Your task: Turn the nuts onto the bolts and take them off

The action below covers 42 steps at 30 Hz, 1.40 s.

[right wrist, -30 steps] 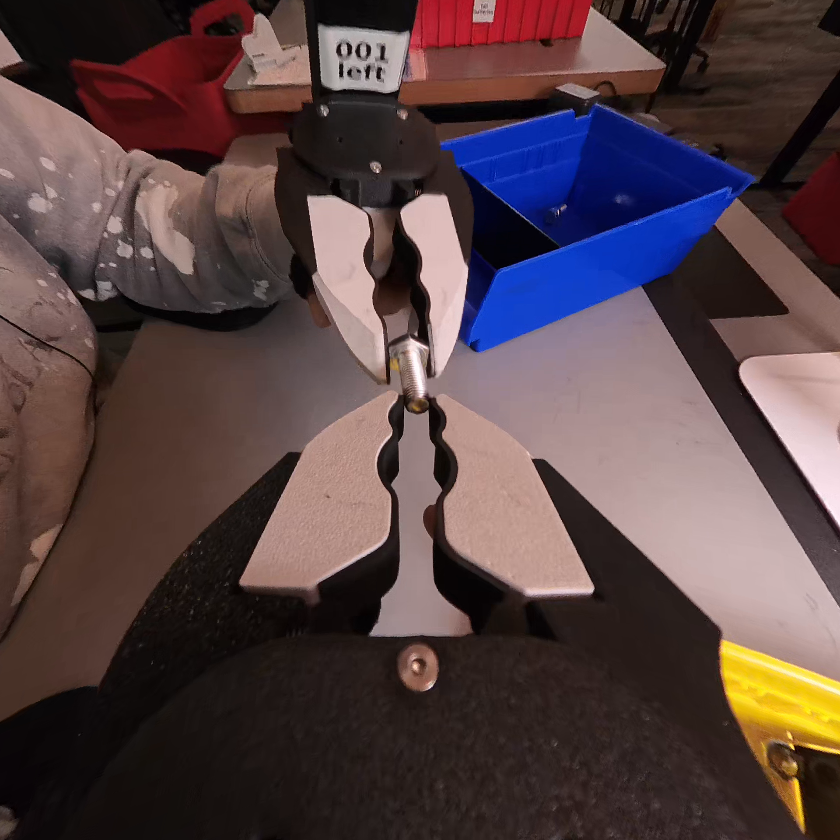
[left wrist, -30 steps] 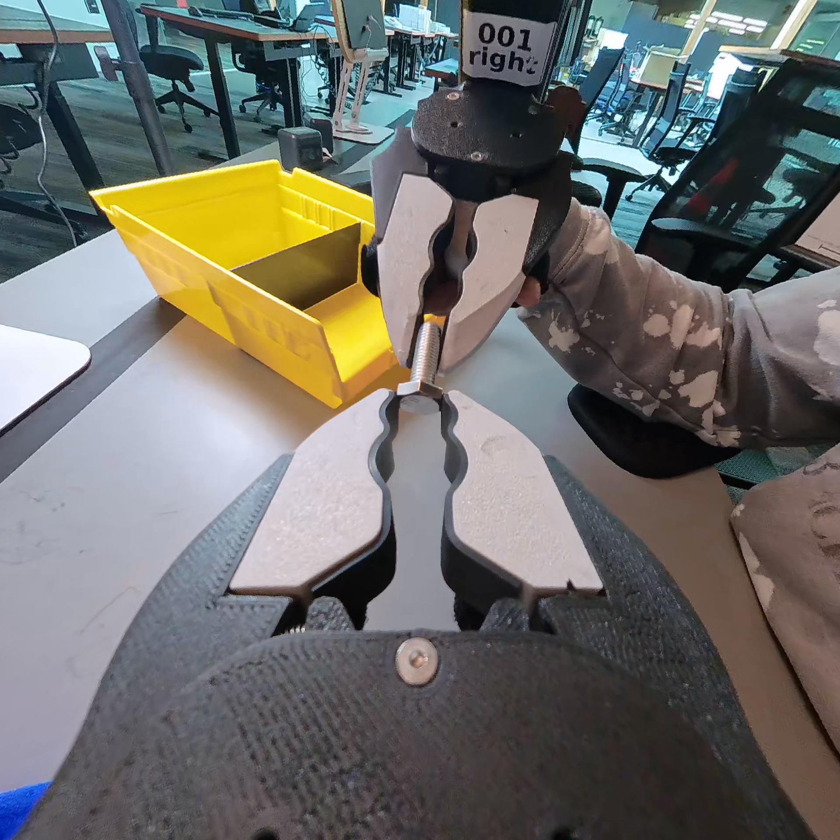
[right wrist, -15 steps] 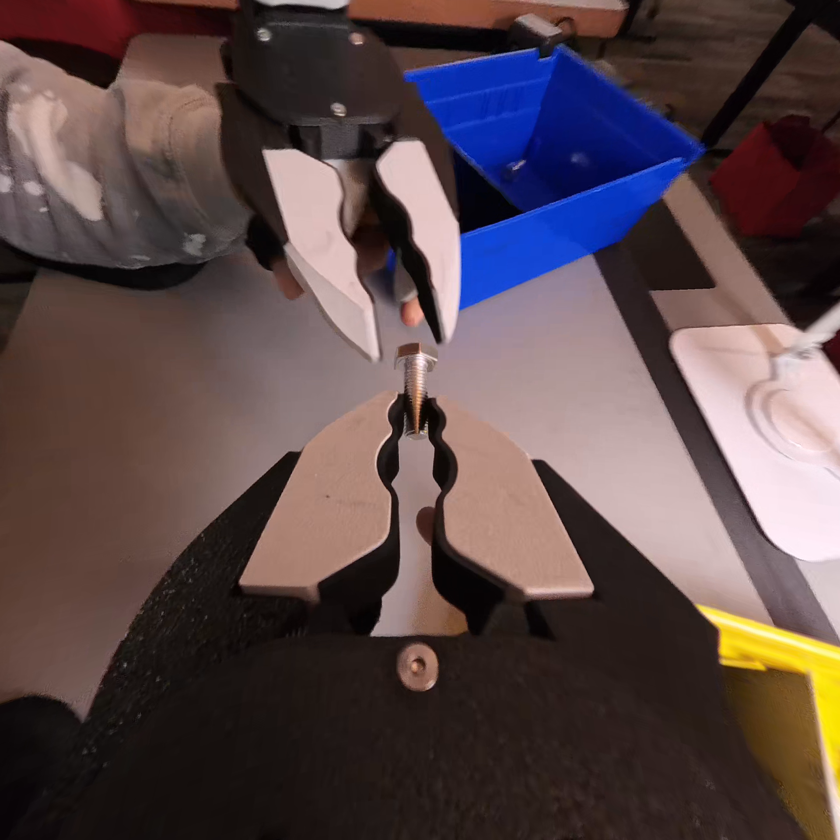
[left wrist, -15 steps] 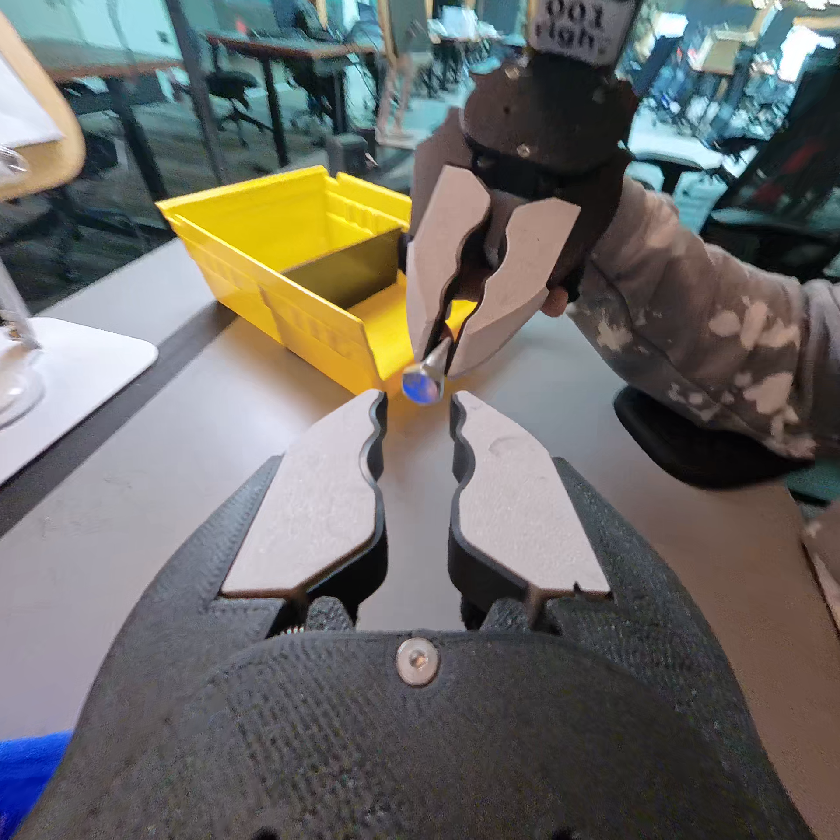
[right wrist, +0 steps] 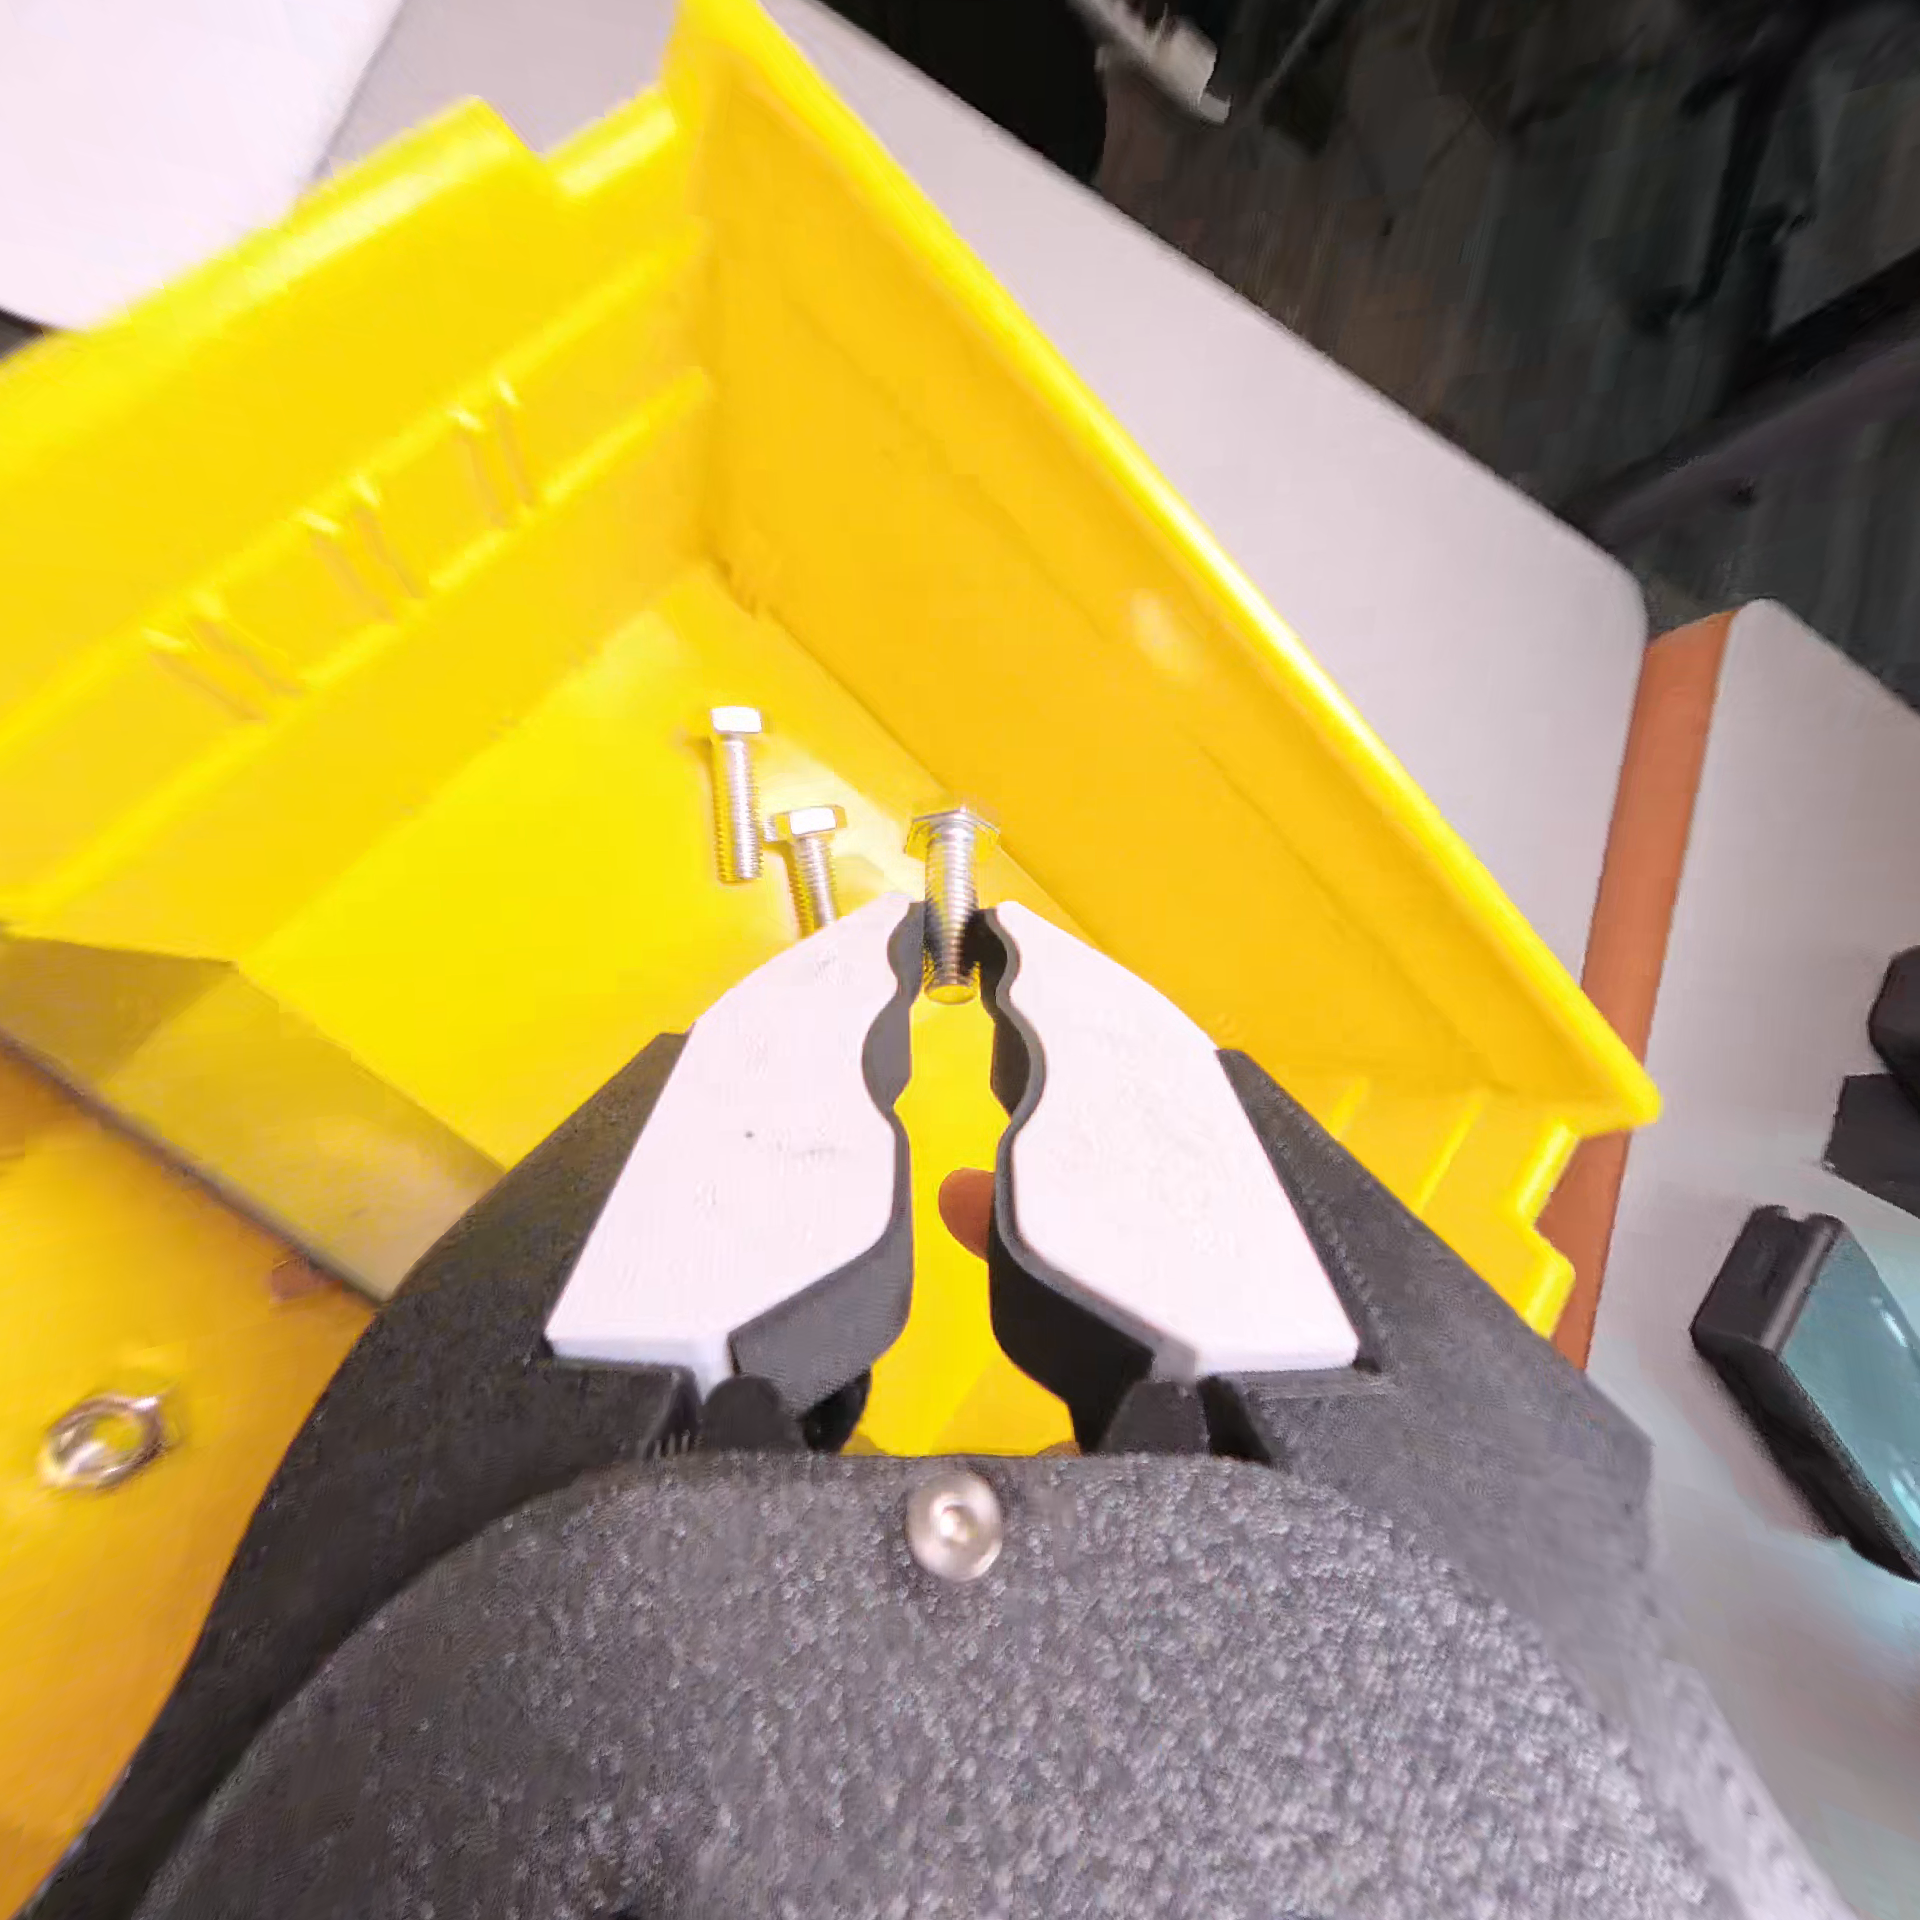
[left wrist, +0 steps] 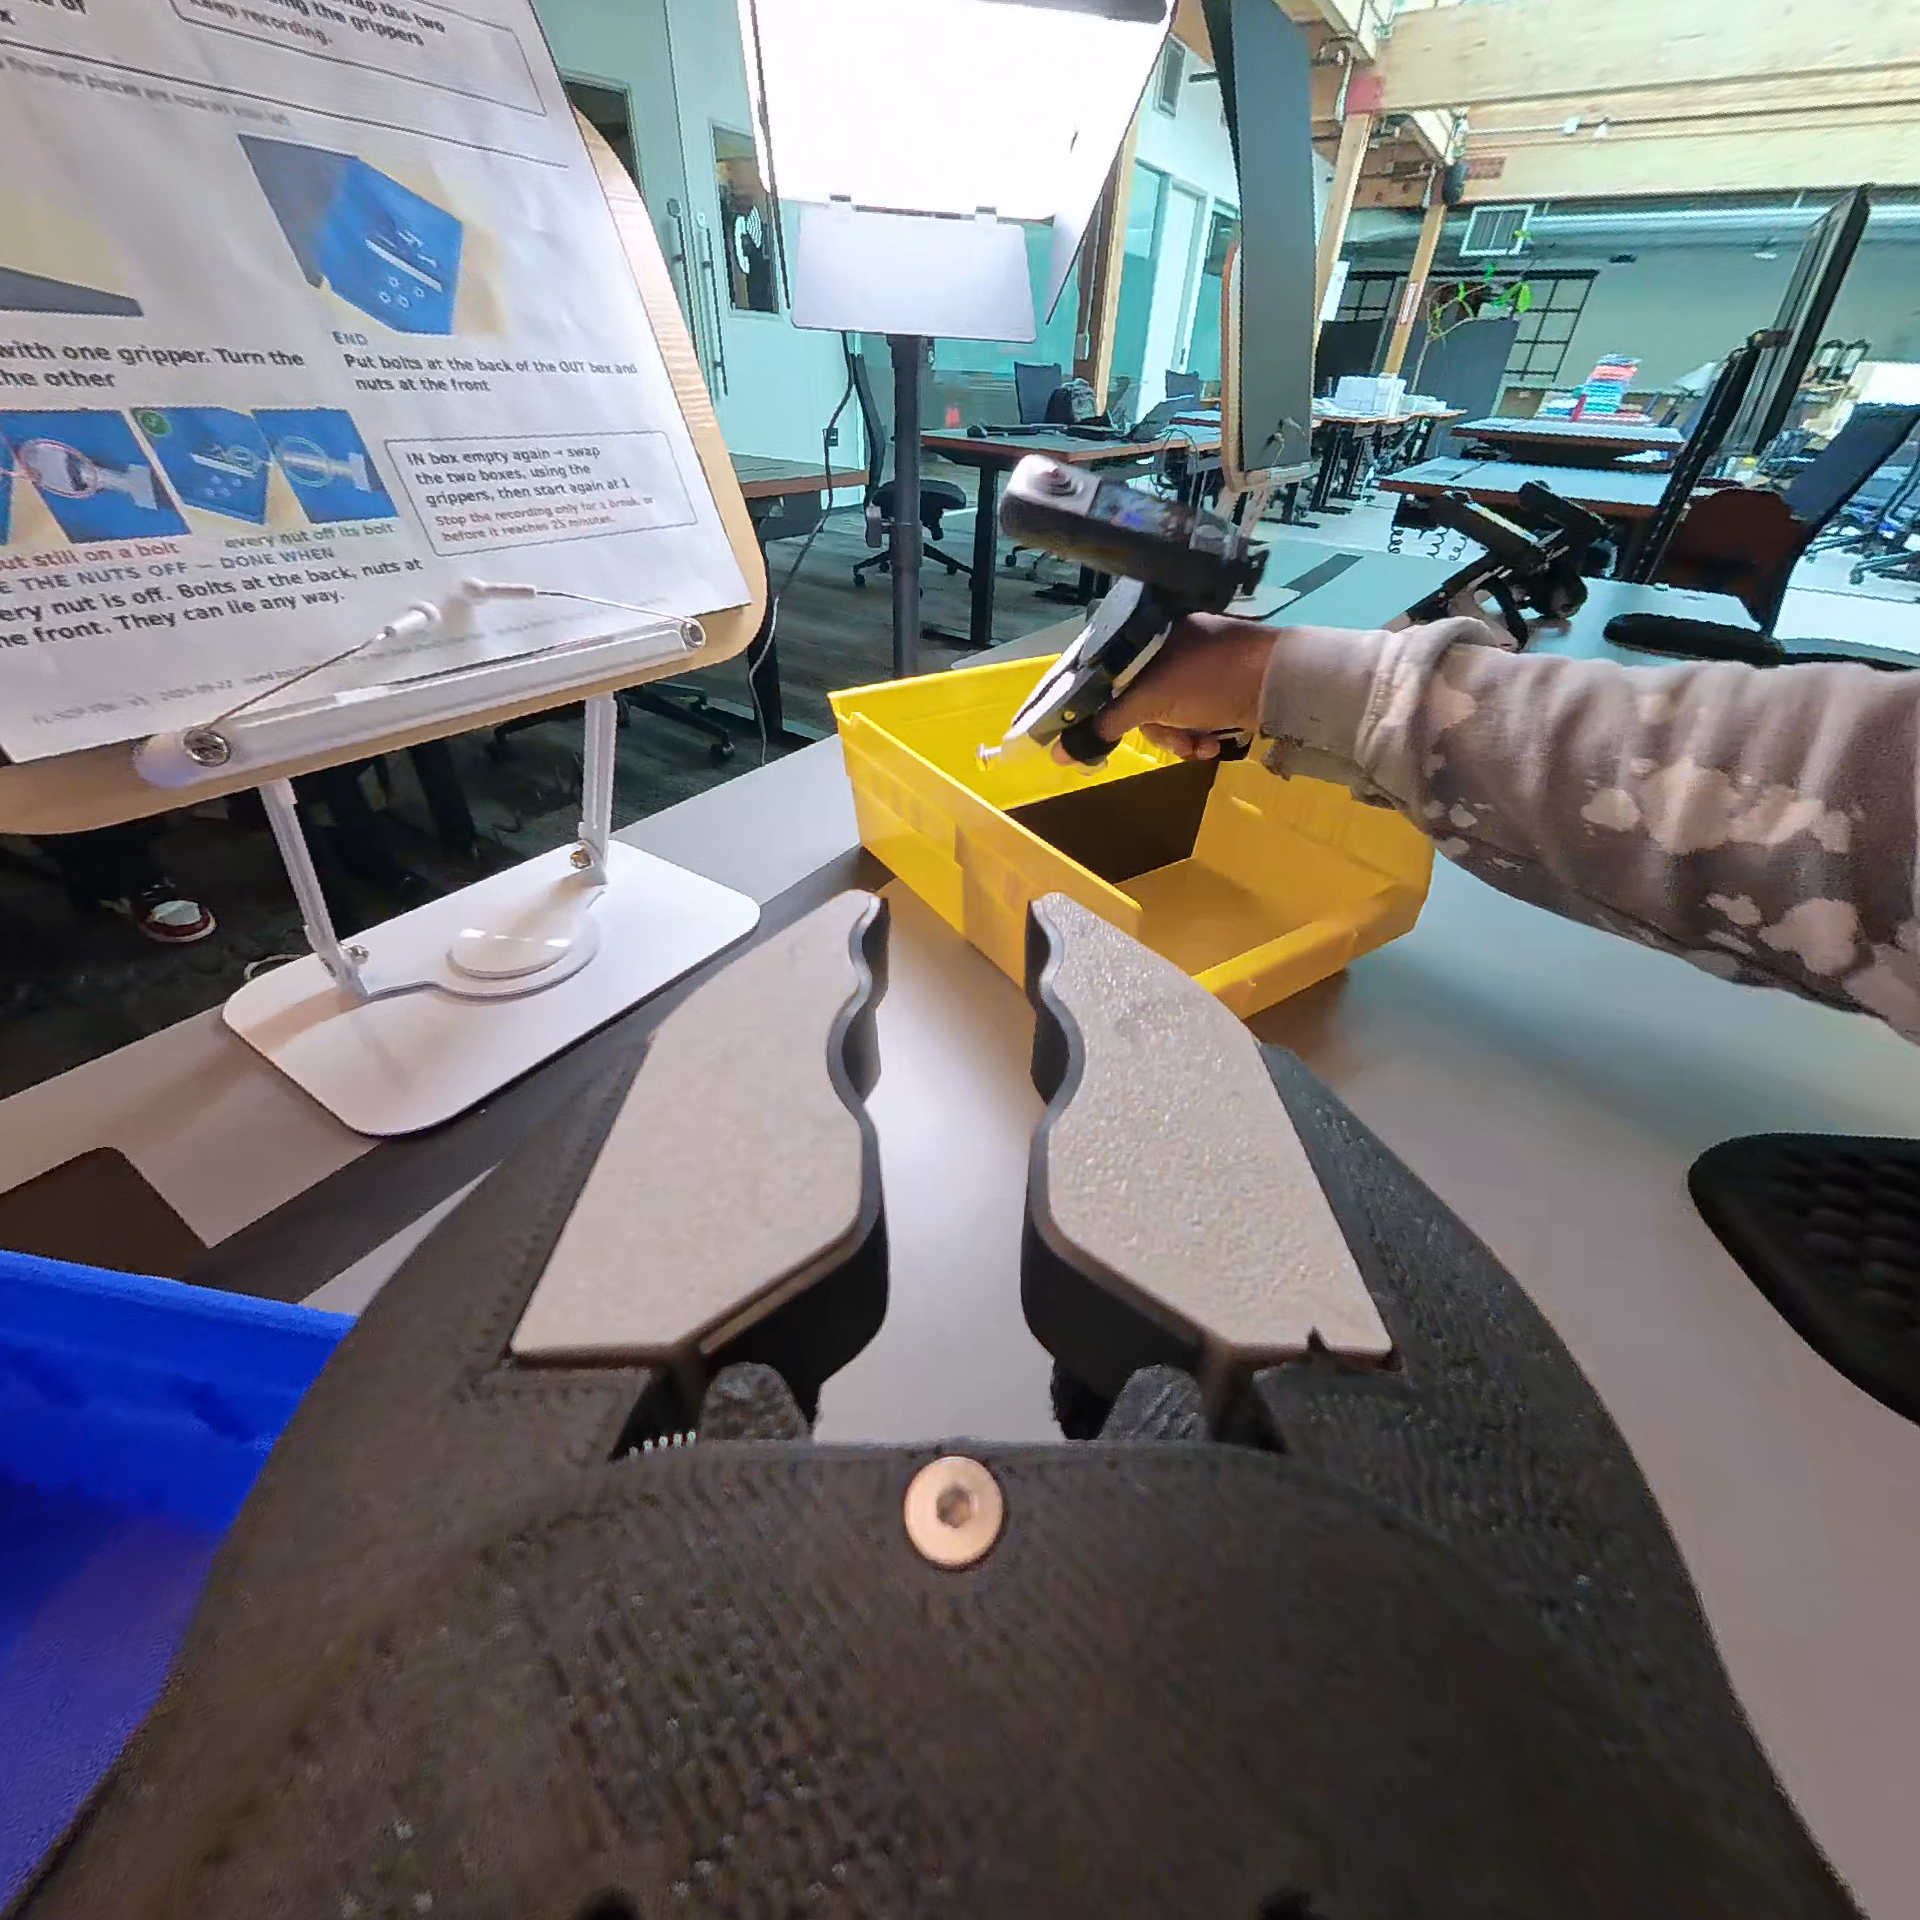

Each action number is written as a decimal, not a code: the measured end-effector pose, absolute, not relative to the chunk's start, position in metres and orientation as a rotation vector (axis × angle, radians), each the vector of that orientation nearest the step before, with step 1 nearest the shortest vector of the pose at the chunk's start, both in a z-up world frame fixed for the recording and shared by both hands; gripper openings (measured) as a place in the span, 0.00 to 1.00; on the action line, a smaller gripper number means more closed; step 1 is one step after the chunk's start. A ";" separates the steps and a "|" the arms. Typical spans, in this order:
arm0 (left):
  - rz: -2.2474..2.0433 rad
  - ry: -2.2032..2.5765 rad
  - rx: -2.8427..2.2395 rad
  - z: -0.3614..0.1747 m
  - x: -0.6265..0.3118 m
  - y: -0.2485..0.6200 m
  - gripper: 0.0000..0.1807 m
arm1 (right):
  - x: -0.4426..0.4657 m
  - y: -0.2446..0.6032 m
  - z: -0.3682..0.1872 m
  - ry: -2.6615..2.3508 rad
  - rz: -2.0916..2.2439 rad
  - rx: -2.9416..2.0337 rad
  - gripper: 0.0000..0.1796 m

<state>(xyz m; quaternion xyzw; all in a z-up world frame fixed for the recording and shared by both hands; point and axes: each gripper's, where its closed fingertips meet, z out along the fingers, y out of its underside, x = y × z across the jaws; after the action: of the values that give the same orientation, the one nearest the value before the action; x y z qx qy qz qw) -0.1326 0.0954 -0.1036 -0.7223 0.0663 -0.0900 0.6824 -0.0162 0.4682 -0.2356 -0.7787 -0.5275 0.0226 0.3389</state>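
Overhead, the grey tabletop (left wrist: pixel 1558 1039) carries a yellow bin (right wrist: pixel 1039 520) split by a dark divider (left wrist: pixel 1122 831). Right gripper (right wrist: pixel 951 914), fingers narrowed onto the threaded shank of a bolt (right wrist: pixel 948 883), hangs over the bin's back compartment. Left gripper (left wrist: pixel 956 914) is nearer, fingers apart and empty. Two loose bolts (right wrist: pixel 738 795) lie below; one nut (right wrist: pixel 99 1439) lies in the front compartment.
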 end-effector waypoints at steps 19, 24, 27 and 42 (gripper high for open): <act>-0.160 0.054 -1.636 -0.105 -0.157 0.093 0.12 | -0.039 0.452 -0.179 -1.371 0.246 -1.913 0.14; -0.070 -0.045 -1.667 -0.102 -0.190 0.084 0.12 | -0.036 0.345 -0.098 -1.163 0.721 -1.516 0.15; -0.031 -0.131 -1.696 -0.091 -0.227 0.064 0.13 | -0.014 0.270 -0.095 -1.111 0.962 -1.420 0.13; -0.035 -0.818 -2.553 -0.217 -0.412 0.012 0.15 | 0.013 0.132 -0.169 -1.170 1.180 -1.266 0.12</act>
<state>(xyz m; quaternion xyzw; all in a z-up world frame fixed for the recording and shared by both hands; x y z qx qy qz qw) -0.4121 0.0124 -0.2167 -0.9270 -0.2972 -0.0125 0.2284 0.0134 0.1321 -0.1689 -0.5239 -0.4845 0.4884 0.5023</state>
